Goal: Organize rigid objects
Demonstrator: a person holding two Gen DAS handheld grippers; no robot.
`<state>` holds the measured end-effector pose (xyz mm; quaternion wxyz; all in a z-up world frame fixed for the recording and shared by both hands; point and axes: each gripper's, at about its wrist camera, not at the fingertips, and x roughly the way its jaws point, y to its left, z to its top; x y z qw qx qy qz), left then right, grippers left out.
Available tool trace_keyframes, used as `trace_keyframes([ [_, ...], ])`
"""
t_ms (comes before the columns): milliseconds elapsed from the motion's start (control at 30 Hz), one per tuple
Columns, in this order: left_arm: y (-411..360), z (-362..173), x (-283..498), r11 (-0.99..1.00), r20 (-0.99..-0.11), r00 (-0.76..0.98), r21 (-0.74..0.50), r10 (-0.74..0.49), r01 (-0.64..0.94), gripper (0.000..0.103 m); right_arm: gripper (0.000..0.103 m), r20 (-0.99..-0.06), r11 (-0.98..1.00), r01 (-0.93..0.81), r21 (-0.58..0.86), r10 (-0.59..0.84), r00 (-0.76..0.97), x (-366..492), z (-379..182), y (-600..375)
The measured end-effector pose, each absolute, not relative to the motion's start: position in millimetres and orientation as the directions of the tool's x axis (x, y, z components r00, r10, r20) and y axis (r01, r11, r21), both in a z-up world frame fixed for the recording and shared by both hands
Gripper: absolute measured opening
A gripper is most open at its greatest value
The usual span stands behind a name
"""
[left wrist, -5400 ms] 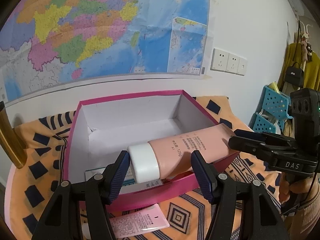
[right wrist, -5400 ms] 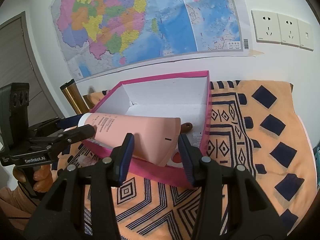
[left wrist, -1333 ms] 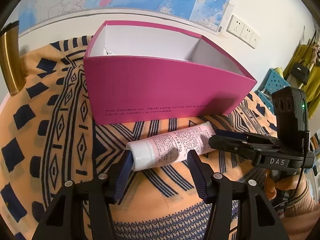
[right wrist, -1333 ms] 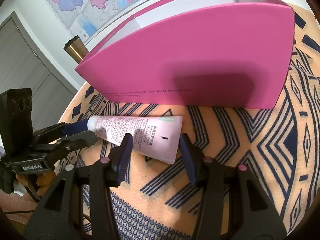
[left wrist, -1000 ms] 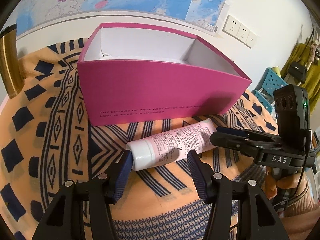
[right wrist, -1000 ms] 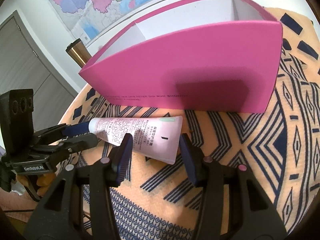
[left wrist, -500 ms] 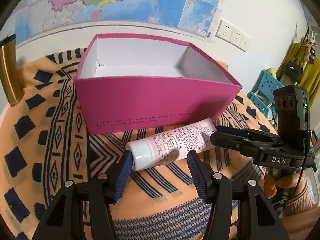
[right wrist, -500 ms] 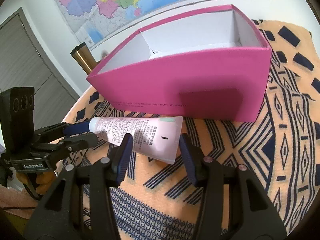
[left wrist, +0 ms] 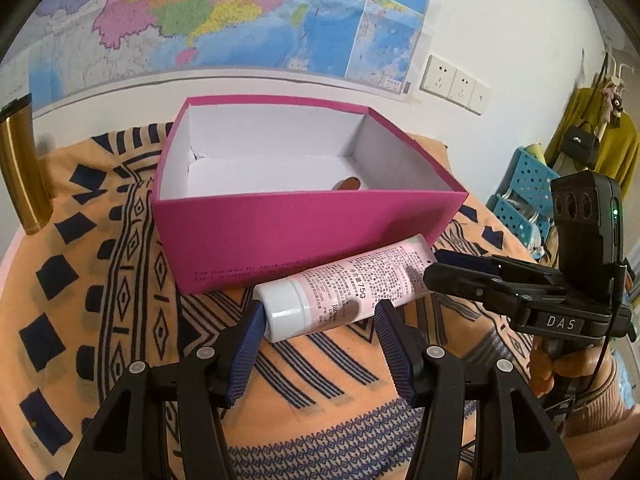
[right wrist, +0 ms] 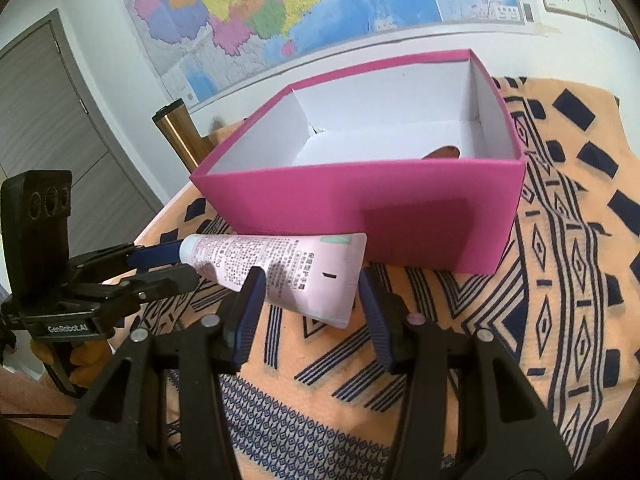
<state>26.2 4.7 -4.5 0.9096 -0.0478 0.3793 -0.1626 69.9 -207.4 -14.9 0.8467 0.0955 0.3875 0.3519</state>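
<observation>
- The left gripper (left wrist: 320,322) stands about half open, its blue pads closed on the white cap end of the pink tube (left wrist: 352,286); the left pad presses the cap's side and the right pad sits against the printed body
- The right gripper (right wrist: 310,292) is also about half open and has hold of the same tube (right wrist: 288,266) at its flat crimped end, one pad on each edge
- The tube hangs level between the two grippers, clear of the cloth, just in front of the near wall of the pink box (left wrist: 304,232) and below its rim
- From the left wrist view the right gripper (left wrist: 434,266) reaches in from the right, with fingers of the person's hand (left wrist: 560,368) wrapped round its handle
- The box stands open on the orange patterned tablecloth (left wrist: 100,280); a small brown object (left wrist: 348,183) lies on its white floor near the far right corner
- A gold tumbler (left wrist: 20,172) stands at the far left of the table; a map (left wrist: 224,12) and wall sockets (left wrist: 456,84) are on the wall behind
- Against a second ago, both grippers have risen with the tube, the grip unchanged; more of the box's inside now shows over its near wall
- Some five seconds ago a larger salmon-pink tube was held over the box rim; it cannot be made out in the box now
</observation>
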Motion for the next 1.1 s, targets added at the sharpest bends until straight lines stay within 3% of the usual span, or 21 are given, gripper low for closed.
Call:
trace_keyframes([
  [1100, 3.5, 26.9, 36.5, 0.949, -0.607, 0.731, -0.161, -0.313, 0.272, 0.057, 0.051, -0.529, 0.735, -0.561, 0.381, 0.671, 0.519, 79.7, 20.2, -210.6],
])
